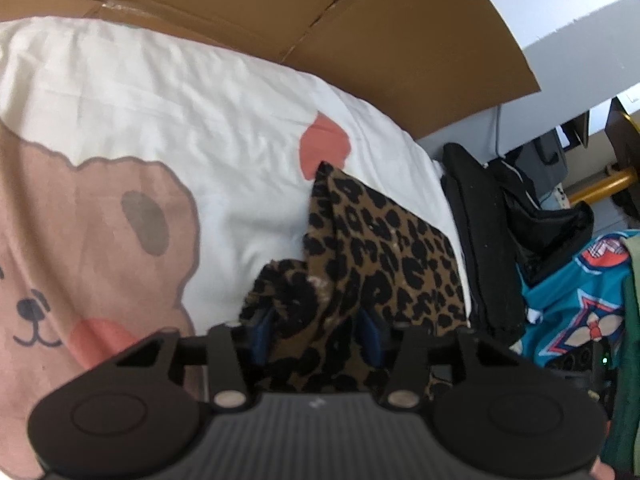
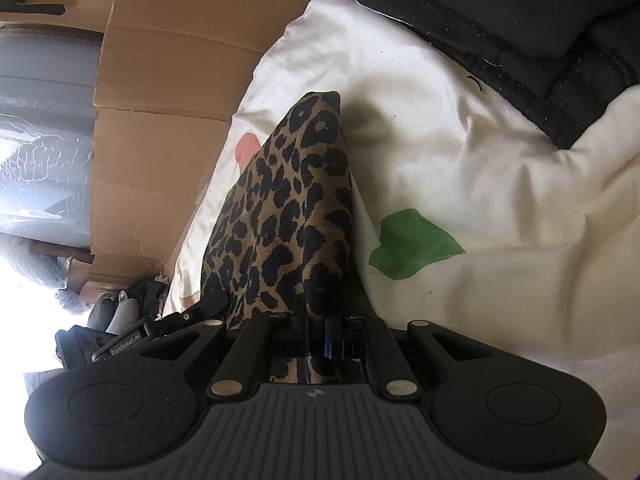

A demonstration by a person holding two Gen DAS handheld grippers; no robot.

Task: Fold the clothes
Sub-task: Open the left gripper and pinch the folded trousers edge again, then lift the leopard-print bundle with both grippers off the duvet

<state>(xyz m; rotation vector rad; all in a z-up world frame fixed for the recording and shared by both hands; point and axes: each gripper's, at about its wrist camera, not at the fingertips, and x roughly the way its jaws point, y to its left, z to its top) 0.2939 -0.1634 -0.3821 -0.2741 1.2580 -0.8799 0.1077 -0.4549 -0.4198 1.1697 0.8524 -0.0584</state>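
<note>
A leopard-print garment (image 1: 380, 248) lies on a white bedsheet with a bear print (image 1: 120, 128). In the left wrist view it bunches between the blue pads of my left gripper (image 1: 316, 332), whose jaws stand apart with cloth filling the gap. In the right wrist view the garment (image 2: 288, 208) stretches away from my right gripper (image 2: 316, 340), whose jaws are pressed together on a fold of it. The other gripper's body (image 2: 120, 340) shows at the left of that view.
Cardboard panels (image 1: 360, 20) stand behind the bed. A pile of black clothes (image 1: 488, 240) and a teal printed garment (image 1: 572, 312) lie to the right. In the right wrist view, black clothing (image 2: 520, 32) lies on the sheet (image 2: 480, 200).
</note>
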